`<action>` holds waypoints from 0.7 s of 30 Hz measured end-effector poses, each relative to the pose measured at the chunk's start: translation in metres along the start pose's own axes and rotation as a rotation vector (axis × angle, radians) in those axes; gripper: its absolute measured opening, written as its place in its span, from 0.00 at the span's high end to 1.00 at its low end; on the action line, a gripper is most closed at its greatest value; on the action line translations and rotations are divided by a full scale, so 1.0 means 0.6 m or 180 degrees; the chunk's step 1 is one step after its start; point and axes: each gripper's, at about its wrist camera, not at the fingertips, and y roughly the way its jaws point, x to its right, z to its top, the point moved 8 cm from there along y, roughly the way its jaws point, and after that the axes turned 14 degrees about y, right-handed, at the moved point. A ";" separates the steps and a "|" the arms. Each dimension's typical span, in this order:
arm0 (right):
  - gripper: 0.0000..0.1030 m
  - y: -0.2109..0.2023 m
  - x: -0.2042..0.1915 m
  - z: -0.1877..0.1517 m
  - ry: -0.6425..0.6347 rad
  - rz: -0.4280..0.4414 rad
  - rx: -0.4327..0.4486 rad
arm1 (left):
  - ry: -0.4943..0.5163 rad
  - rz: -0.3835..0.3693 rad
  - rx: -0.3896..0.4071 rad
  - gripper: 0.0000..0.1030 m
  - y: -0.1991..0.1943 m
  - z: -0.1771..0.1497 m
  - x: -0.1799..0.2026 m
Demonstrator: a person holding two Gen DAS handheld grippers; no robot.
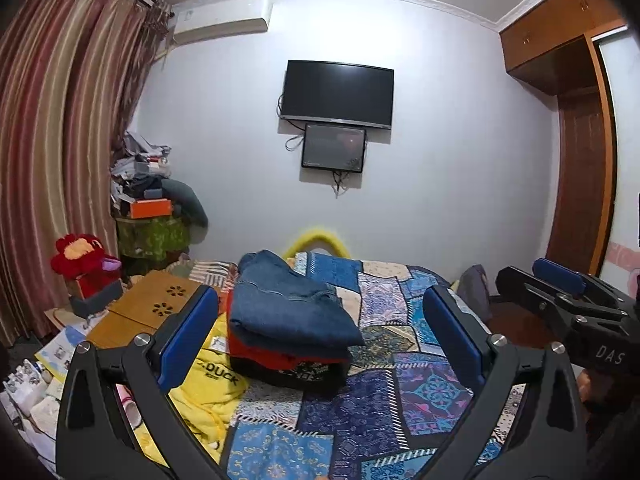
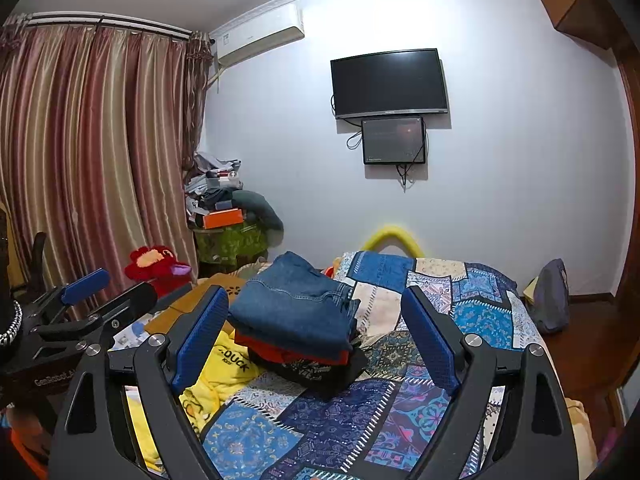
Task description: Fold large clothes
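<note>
A stack of folded clothes sits on the patchwork bedspread [image 1: 420, 384]: folded blue jeans [image 1: 288, 304] on top, a red garment [image 1: 256, 350] under them, a black patterned one [image 1: 304, 376] at the bottom. A crumpled yellow garment [image 1: 212, 376] printed "DUCK" lies left of the stack. My left gripper [image 1: 320, 336] hovers open above the bed, short of the stack. In the right wrist view the jeans [image 2: 296, 304], the yellow garment [image 2: 224, 364] and the bedspread [image 2: 400, 412] show again. My right gripper [image 2: 320, 336] is open and holds nothing. Each gripper shows in the other's view: right gripper [image 1: 560, 284], left gripper [image 2: 108, 292].
A wooden lap desk [image 1: 148, 304] and a red plush toy [image 1: 84, 260] sit left of the bed, with clutter [image 1: 40, 384] below. Curtains [image 1: 60, 140] hang at left. A TV [image 1: 338, 94] is on the far wall, a wardrobe [image 1: 580, 152] at right, a grey bag [image 2: 552, 296] beside the bed.
</note>
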 end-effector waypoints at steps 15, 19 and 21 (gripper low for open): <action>0.16 0.006 0.003 0.000 0.0015 -0.0009 -0.0021 | 0.0043 0.0045 -0.0011 0.01 -0.004 -0.004 0.004; 0.16 0.008 0.004 -0.001 0.0024 -0.0013 -0.0024 | 0.0051 0.0071 -0.0015 0.01 -0.004 -0.005 0.004; 0.16 0.009 0.005 -0.001 0.0023 -0.0016 -0.0028 | 0.0050 0.0070 -0.0015 0.01 -0.004 -0.005 0.004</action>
